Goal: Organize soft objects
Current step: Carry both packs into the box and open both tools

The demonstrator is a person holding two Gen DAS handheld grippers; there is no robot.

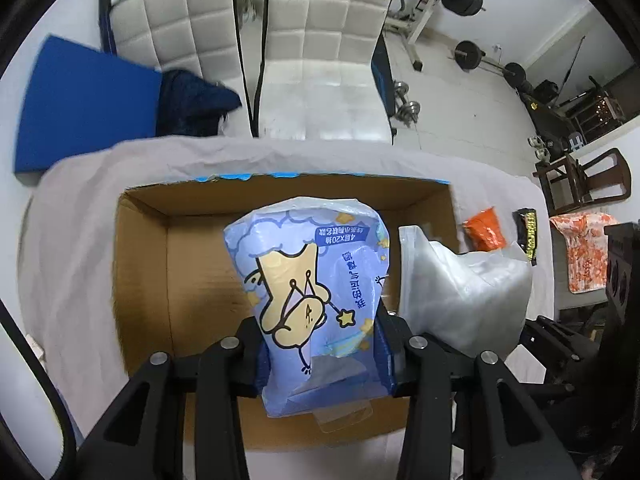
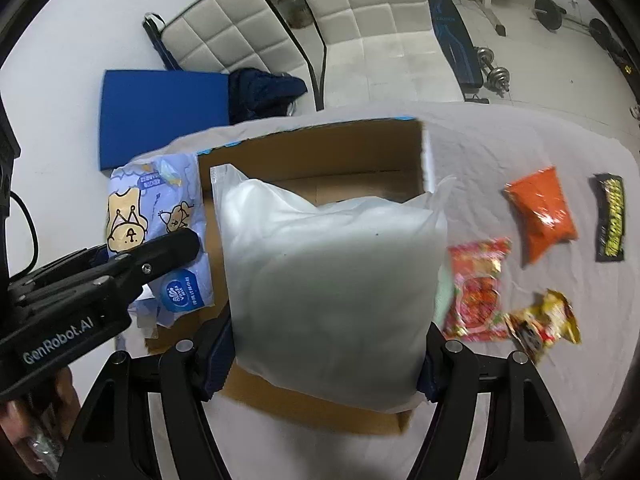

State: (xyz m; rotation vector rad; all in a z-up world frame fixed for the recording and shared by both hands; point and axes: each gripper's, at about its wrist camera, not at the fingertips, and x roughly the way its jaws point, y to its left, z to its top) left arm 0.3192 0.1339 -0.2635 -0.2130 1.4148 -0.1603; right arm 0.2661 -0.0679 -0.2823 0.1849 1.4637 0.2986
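Observation:
My left gripper (image 1: 322, 354) is shut on a blue cartoon-printed tissue pack (image 1: 316, 296) and holds it above the open cardboard box (image 1: 144, 280). My right gripper (image 2: 324, 364) is shut on a white translucent soft bag (image 2: 332, 280), also held over the box (image 2: 360, 152). The white bag shows at the right in the left wrist view (image 1: 460, 292). The tissue pack (image 2: 160, 220) and the left gripper's body appear at the left in the right wrist view.
The box sits on a table under a grey cloth (image 2: 520, 140). Snack packs lie to its right: orange (image 2: 540, 212), black-yellow (image 2: 610, 218), red (image 2: 476, 292), gold (image 2: 544, 320). White padded chairs (image 1: 320, 40), a blue mat (image 1: 84, 100) and gym weights lie beyond.

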